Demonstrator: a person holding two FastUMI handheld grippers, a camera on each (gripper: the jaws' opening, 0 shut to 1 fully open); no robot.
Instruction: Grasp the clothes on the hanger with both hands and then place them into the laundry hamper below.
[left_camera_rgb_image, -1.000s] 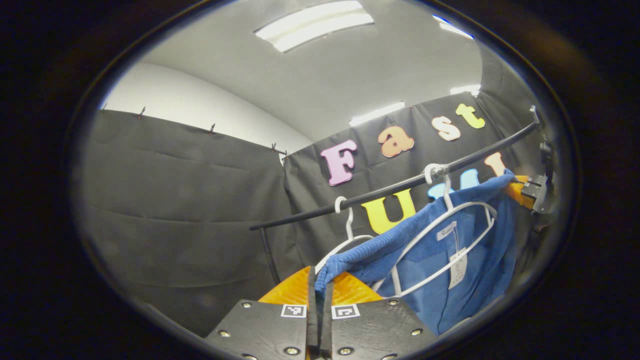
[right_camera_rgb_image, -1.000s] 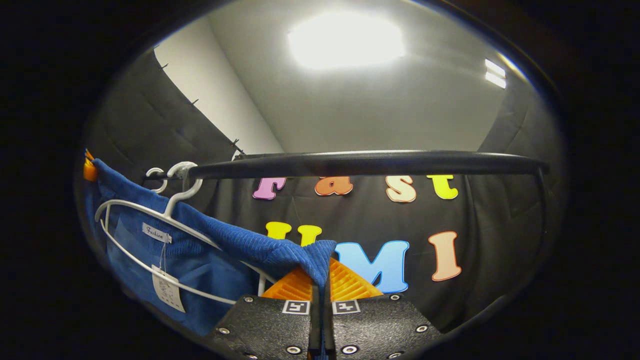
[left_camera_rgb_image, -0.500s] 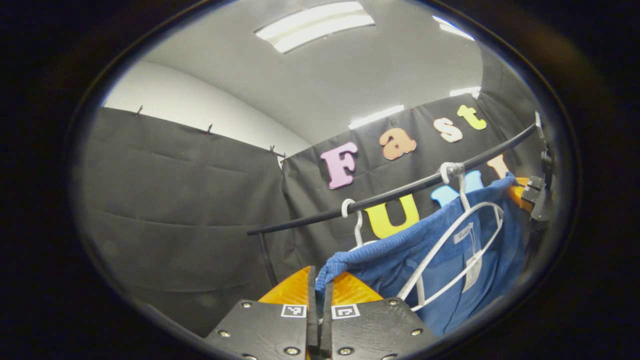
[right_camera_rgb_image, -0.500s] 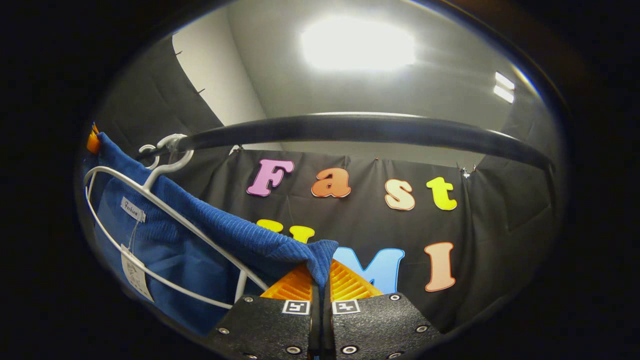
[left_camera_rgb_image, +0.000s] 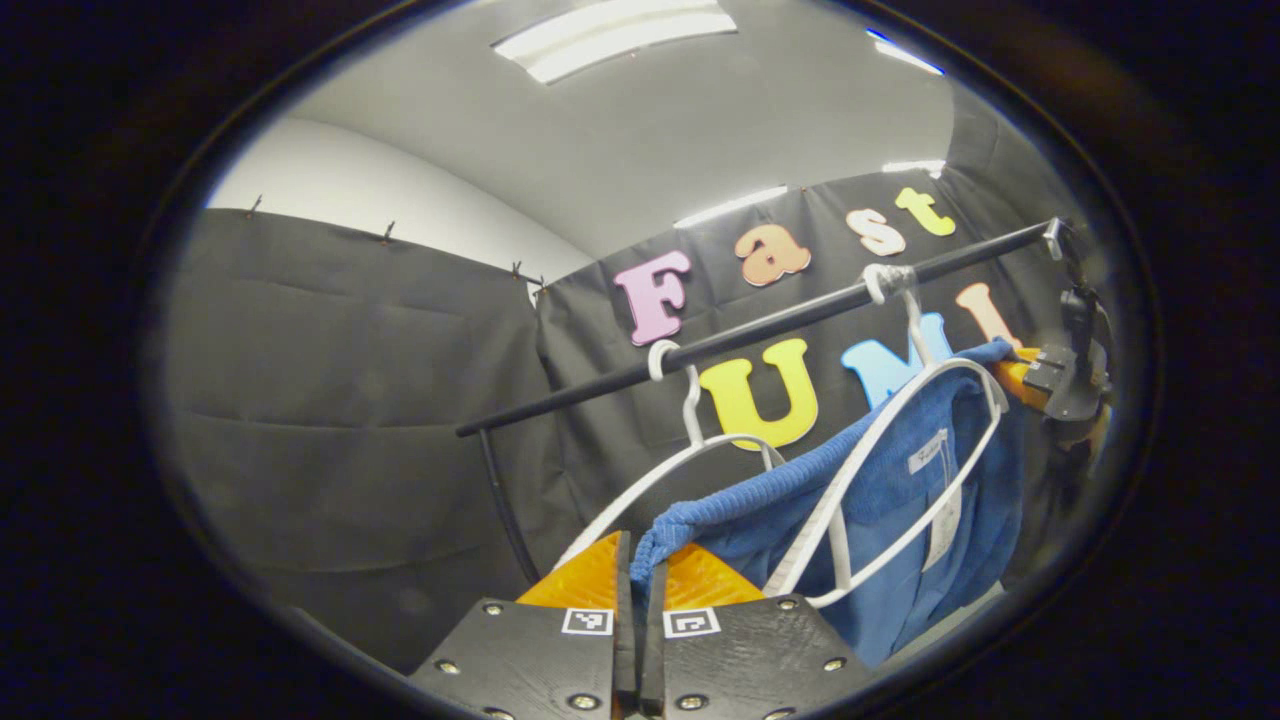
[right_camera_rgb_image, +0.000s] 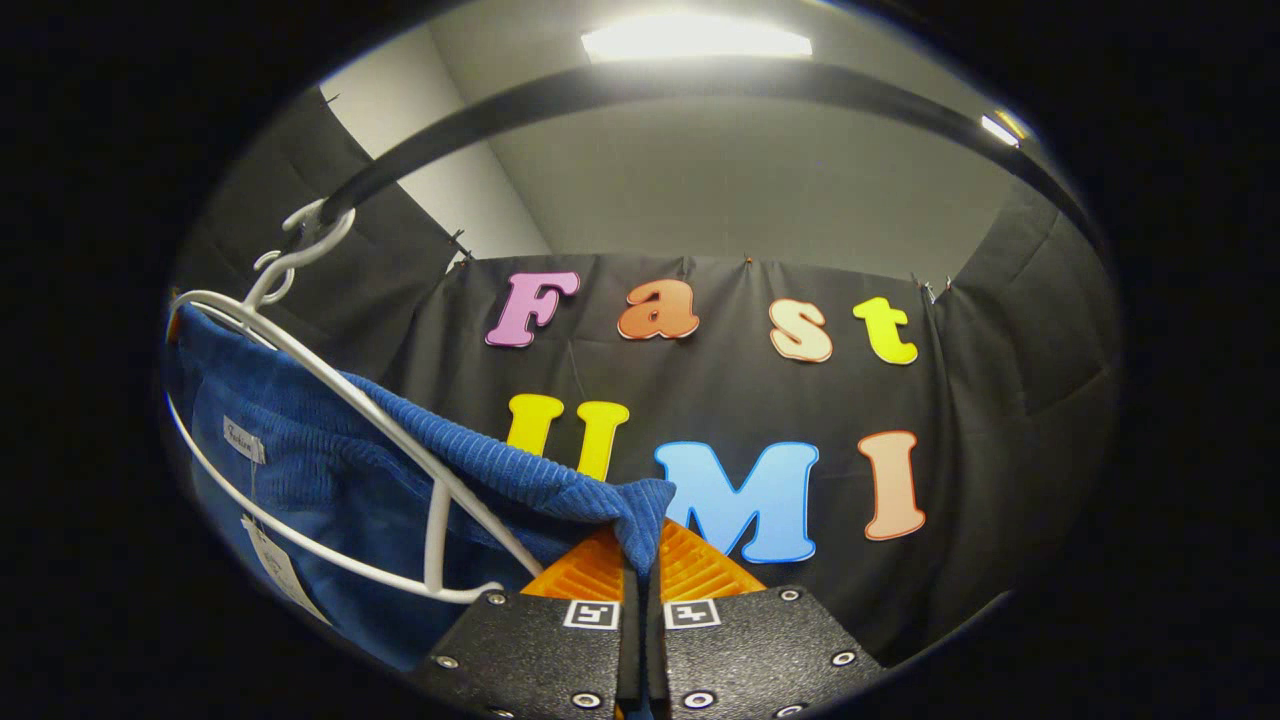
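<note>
Left gripper (left_camera_rgb_image: 641, 560) clenched on blue knit garment (left_camera_rgb_image: 900, 490) | right gripper (right_camera_rgb_image: 641, 555) pinching its other corner | cloth stretched below white hanger (left_camera_rgb_image: 905, 400) on black rail (left_camera_rgb_image: 760, 330)

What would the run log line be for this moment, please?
stage: garment gripped | left gripper: shut on blue garment | right gripper: shut on blue garment | hanger: hooked on rail

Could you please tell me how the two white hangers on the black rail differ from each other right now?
The nearer white wire hanger sits inside the blue ribbed garment, while the farther white wire hanger hangs bare. The nearer one hooks higher along the sloping black rail; the farther one hooks lower, toward the rail's bent end. Both are white, and both are hooked on that rail.
</note>
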